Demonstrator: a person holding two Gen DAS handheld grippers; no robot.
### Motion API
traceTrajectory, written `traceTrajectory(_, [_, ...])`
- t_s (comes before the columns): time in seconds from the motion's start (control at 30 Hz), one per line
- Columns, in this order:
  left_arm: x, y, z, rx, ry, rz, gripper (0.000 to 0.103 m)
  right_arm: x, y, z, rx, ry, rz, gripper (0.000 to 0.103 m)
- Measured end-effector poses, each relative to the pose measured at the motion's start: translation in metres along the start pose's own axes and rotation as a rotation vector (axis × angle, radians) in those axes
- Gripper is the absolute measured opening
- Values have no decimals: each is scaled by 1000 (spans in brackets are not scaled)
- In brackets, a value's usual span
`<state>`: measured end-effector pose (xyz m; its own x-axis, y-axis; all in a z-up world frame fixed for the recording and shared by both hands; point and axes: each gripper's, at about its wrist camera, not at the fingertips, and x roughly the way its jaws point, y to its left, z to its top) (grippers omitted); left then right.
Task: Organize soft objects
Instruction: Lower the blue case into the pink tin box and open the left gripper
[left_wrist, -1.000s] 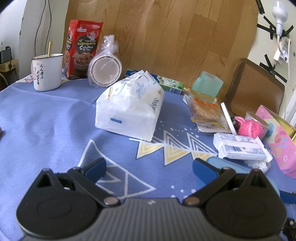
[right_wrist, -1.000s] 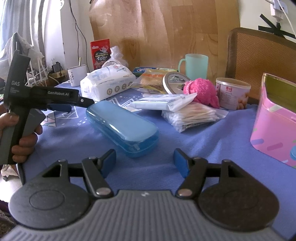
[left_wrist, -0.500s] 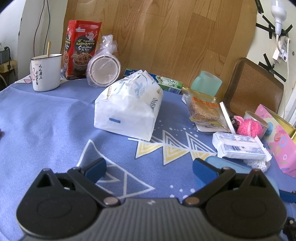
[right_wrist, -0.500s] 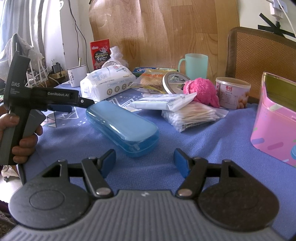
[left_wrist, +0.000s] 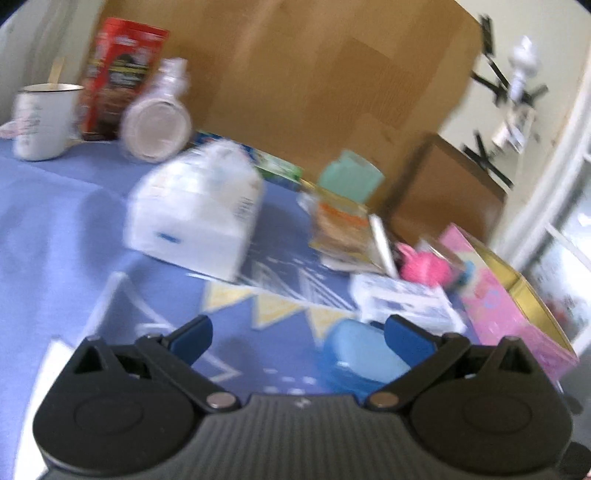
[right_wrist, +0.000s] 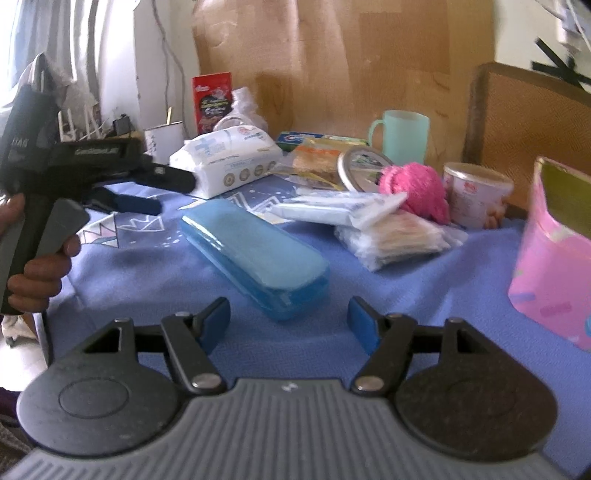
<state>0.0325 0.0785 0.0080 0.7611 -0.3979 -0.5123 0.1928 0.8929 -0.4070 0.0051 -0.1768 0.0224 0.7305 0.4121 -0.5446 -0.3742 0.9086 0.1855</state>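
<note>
A white tissue pack (left_wrist: 195, 218) (right_wrist: 225, 158) lies on the blue tablecloth (left_wrist: 55, 229). A pink fluffy ball (right_wrist: 417, 186) (left_wrist: 424, 264) sits beside a flat pack of wipes (right_wrist: 340, 208) (left_wrist: 402, 301) and a clear bag of cotton swabs (right_wrist: 399, 238). My left gripper (left_wrist: 297, 330) is open over the cloth, with the end of a blue plastic case (left_wrist: 362, 356) by its right finger. From the right wrist view it shows at the left (right_wrist: 147, 192), held by a hand. My right gripper (right_wrist: 288, 321) is open, just short of the blue case (right_wrist: 255, 254).
A pink tin box (right_wrist: 554, 254) (left_wrist: 517, 314) stands open at the right. At the back are a white mug (left_wrist: 40, 122), a red cereal box (left_wrist: 118, 77), a teal cup (right_wrist: 402, 134), a snack tub (right_wrist: 476, 194) and a wooden chair back (right_wrist: 532, 118).
The left wrist view has swung to the right and is now blurred; the blue case and the pink box show more. In the right wrist view the left gripper has tilted and shifted right.
</note>
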Motion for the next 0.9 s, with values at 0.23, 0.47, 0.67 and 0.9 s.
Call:
traceTrajectory(0.23, [13, -45, -7, 98, 58, -58, 82, 11, 5, 7, -7, 0, -11, 62])
traceTrajectory(0.47, [9, -120, 20, 237, -17, -162, 82, -52, -20, 7, 39, -186, -133, 62])
traceTrajectory(0.67, [54, -216, 38, 354, -26, -305, 85, -97, -69, 9, 65, -262, -361, 63])
traceTrajectory(0.9, [113, -270, 24, 357, 53, -324, 88, -103, -137, 1, 197, -223, -690, 63])
